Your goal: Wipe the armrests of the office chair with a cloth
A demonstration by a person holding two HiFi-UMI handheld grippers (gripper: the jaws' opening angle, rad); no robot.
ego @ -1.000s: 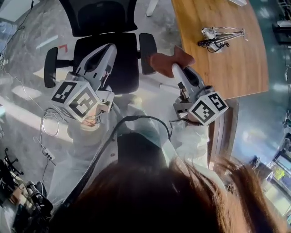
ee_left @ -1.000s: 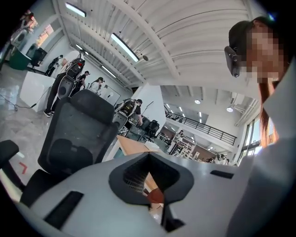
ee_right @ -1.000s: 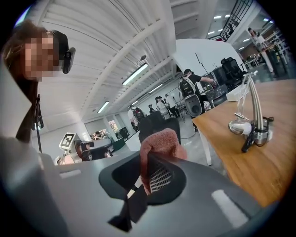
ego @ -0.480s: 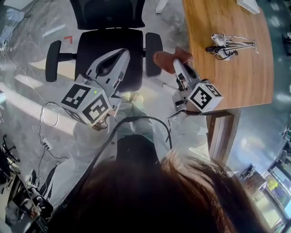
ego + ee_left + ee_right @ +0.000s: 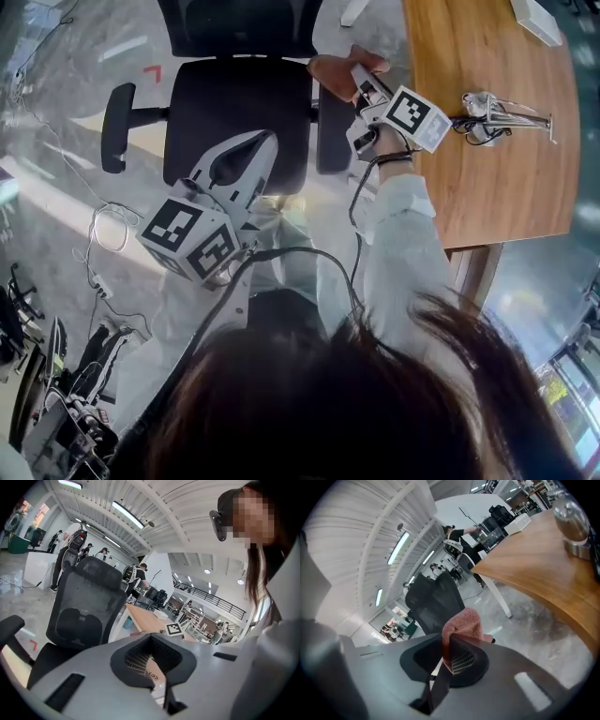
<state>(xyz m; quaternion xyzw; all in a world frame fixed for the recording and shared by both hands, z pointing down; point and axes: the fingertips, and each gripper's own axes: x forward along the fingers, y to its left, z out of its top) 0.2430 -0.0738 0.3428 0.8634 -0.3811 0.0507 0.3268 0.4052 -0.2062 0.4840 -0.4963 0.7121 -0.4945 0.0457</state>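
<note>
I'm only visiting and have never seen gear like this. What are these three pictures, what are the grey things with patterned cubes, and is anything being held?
There is no robot here. A person holds a hand tool with two jaws, called a gripper, in each hand, and the patterned cubes are part of those tools. One picture comes from a camera on the person's head, looking down. The other two come from cameras riding on each tool, looking along its jaws.

The right gripper is shut on a pink cloth. It holds the cloth by the far end of the armrest of the office chair, on the side nearest the wooden table. I can't tell whether the cloth touches the armrest.

The left gripper points toward the seat, jaws apart, holding nothing. On the table lies a metal gadget with cables.
</note>
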